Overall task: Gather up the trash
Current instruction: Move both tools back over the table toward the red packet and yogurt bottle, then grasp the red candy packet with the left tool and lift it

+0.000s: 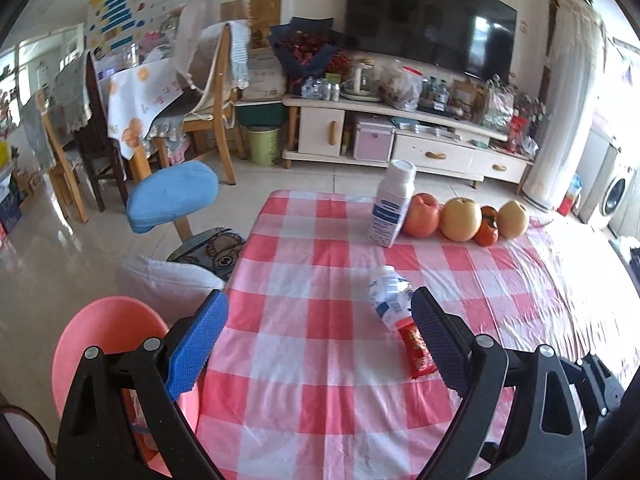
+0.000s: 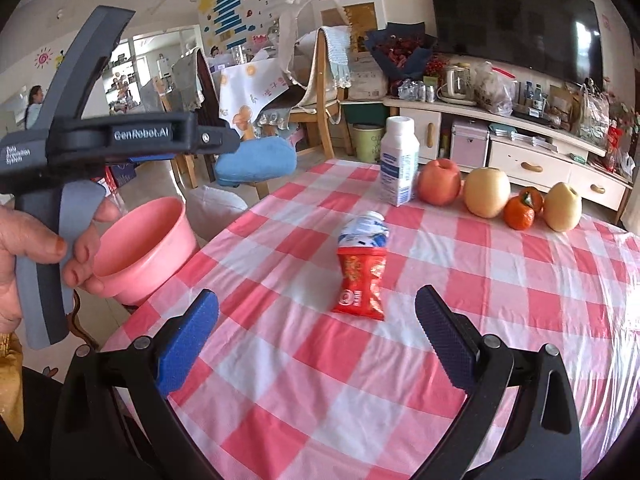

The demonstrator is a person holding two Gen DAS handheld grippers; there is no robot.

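Left wrist view, going left to right: I see the pink basin [image 1: 108,344] at 8 o'clock, off the bench edge, behind my left finger. Left gripper [image 1: 320,340] has its fingers spread wide, nothing between the pads, only the checked cloth of the bench [image 1: 312,264]. Crushed white-and-blue bottle [image 1: 390,298] lies at 1 o'clock from the gripper centre, touching the red snack wrapper [image 1: 418,350], which sits just beside the inner face of the right finger. I can't tell whether the finger touches it.

Further back at 12 to 1 o'clock: upright white milk bottle [image 1: 392,204], then red apple [image 1: 424,216], yellow pear [image 1: 460,220], orange [image 1: 488,226], second pear [image 1: 514,220], in a row, neighbours touching or nearly so.

Right wrist view, left to right: a hand [image 2: 36,248] grips the left gripper's handle at 9 o'clock, over the basin [image 2: 148,248]. Right gripper [image 2: 318,336] fingers spread wide as well, empty. Wrapper [image 2: 362,284] sits at 12 o'clock just ahead of the gap, centred between the fingers, clear of both. Crushed bottle [image 2: 366,232] lies directly behind it, touching its far end. Milk bottle [image 2: 400,160] and fruit row at 1 to 2 o'clock, well apart from the trash.

Both trash items are on the bench; the basin's inside shows nothing in it from this view.
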